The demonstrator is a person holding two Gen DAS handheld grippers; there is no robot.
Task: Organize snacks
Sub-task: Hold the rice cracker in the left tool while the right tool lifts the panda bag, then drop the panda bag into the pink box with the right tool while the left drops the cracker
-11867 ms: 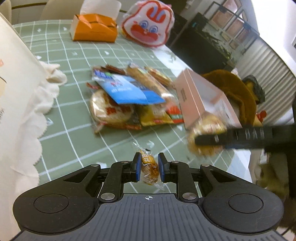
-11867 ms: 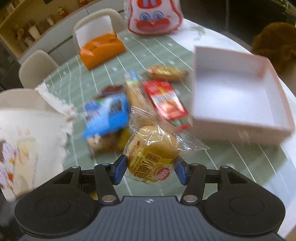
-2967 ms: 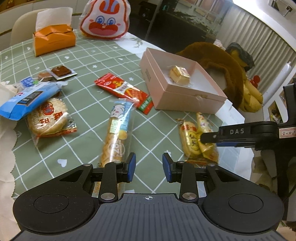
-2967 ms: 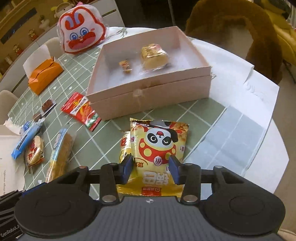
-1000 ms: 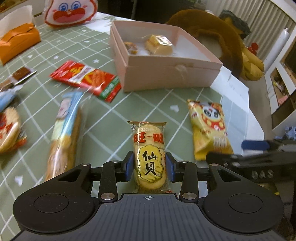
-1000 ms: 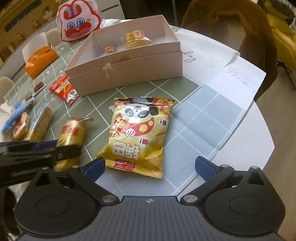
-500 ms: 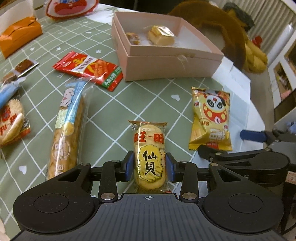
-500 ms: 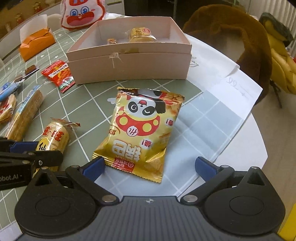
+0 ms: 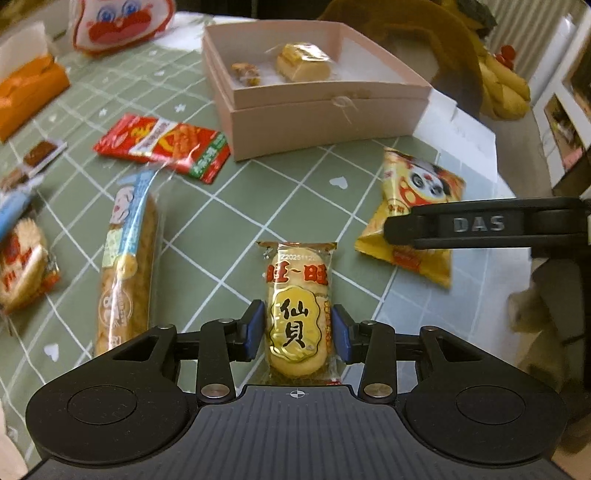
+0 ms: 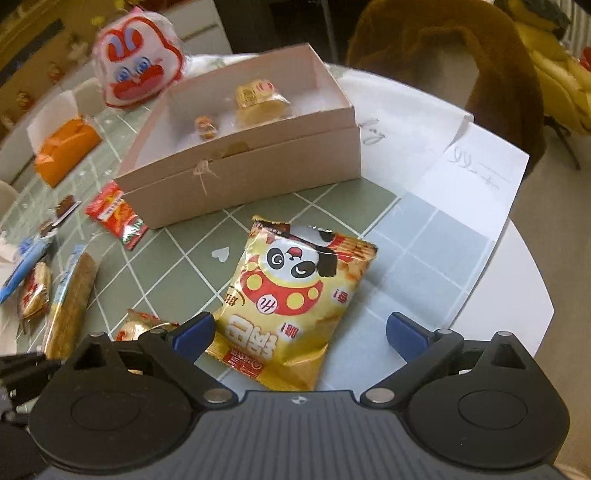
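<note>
A yellow rice cracker pack (image 9: 298, 314) lies flat on the green checked tablecloth between the fingers of my left gripper (image 9: 298, 318). Its jaws are opening, and the blue pads stand just off the wrapper's sides. In the right wrist view the same pack (image 10: 142, 325) peeks out at the lower left. My right gripper (image 10: 299, 326) is open wide over a yellow panda snack bag (image 10: 295, 288), which lies on the table untouched. The pink box (image 9: 325, 110) behind holds a wrapped bun (image 9: 303, 62) and a small candy (image 9: 245, 72).
A long biscuit pack (image 9: 127, 258), a red pack (image 9: 162, 146) and a round cracker (image 9: 22, 262) lie to the left. An orange tissue box (image 9: 26, 88) and a rabbit bag (image 9: 118, 22) stand at the back. White paper (image 10: 461, 177) covers the table's right edge, with a brown chair (image 10: 443, 55) beyond.
My left jaws have spread slightly away from the rice cracker pack. My right gripper has shifted and rolled, so the panda bag now sits closer between its open fingers.
</note>
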